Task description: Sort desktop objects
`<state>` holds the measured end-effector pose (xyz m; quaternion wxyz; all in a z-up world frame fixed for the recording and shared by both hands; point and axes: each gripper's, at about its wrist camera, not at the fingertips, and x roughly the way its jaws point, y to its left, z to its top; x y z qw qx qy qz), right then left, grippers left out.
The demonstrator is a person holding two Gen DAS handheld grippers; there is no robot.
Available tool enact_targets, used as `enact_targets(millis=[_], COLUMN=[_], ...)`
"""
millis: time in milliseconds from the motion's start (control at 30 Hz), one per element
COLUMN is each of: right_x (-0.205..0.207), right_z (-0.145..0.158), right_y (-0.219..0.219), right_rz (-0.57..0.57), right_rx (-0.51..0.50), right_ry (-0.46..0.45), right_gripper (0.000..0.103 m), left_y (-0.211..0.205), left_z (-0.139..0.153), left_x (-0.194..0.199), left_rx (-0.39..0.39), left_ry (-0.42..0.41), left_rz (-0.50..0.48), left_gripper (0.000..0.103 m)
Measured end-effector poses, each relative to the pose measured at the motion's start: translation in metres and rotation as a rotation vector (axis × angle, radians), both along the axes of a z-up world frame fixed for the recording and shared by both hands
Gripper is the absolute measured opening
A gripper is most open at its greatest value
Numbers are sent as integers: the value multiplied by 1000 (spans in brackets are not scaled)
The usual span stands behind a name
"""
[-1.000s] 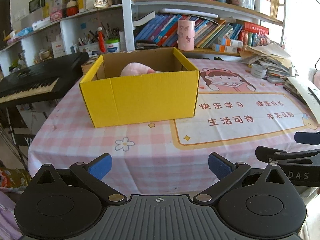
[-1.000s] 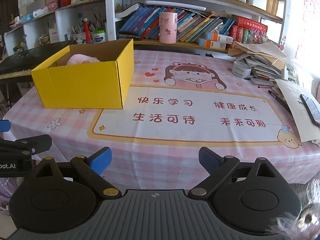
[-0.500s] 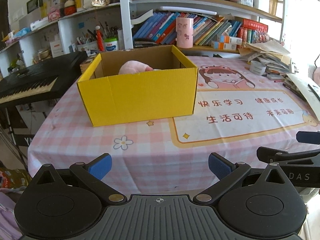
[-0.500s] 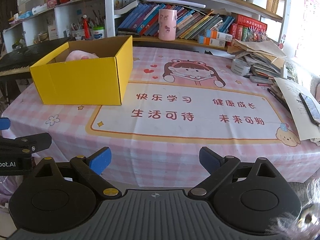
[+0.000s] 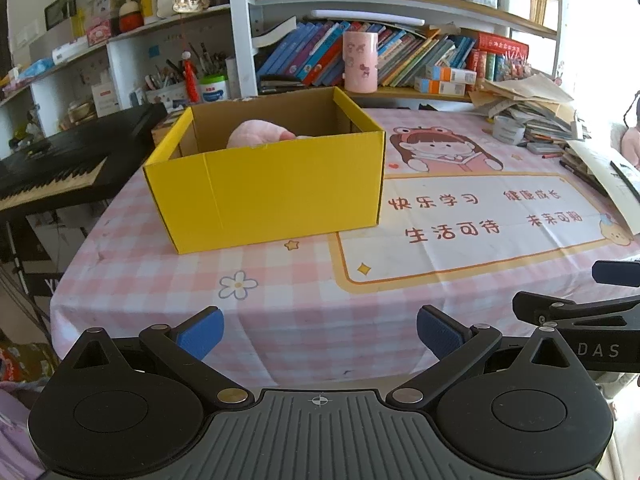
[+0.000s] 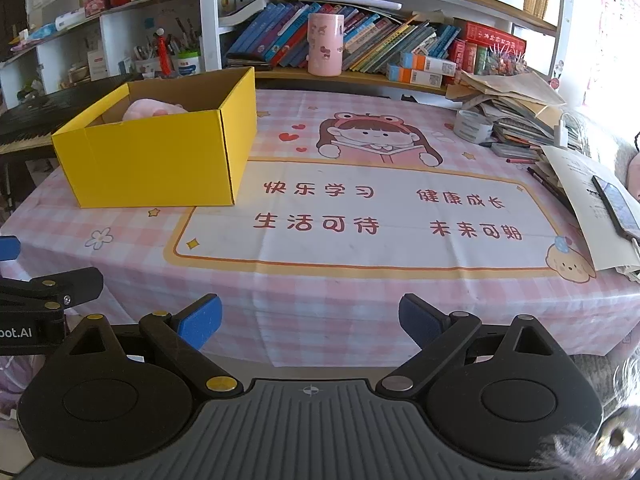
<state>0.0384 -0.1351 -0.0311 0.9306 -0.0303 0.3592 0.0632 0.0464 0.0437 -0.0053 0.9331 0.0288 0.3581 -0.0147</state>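
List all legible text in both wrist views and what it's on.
"快乐学习", "健康成长", "生活可待", "未来可期": tablecloth, in the white panel.
"DAS": body of the right gripper, seen from the left wrist view.
"bot.AI", cut off at the frame edge: body of the left gripper, seen from the right wrist view.
Book spines, small boxes and shelf jars: too small to read.

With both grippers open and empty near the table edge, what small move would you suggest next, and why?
Probably ease the right gripper toward the clutter at the table's right edge; the yellow box holds only a pink soft item.
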Motion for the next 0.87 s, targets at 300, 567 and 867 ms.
enact_targets(millis=[300, 567, 867], right_x=[0, 2, 11], right_z=[0, -4, -7], right_y=[-1, -3, -1], right_rz=[6, 4, 2], right_rx=[0, 10, 22], right_ry=[3, 30, 53], right_gripper=[95, 95, 95], left_y=[-1, -3, -5], left_z=[0, -4, -4], left_x=[-1, 3, 9], left_rx=[1, 36, 30], left_ry=[0, 27, 35], left_rz=[-5, 16, -3], left_gripper=[103, 103, 103])
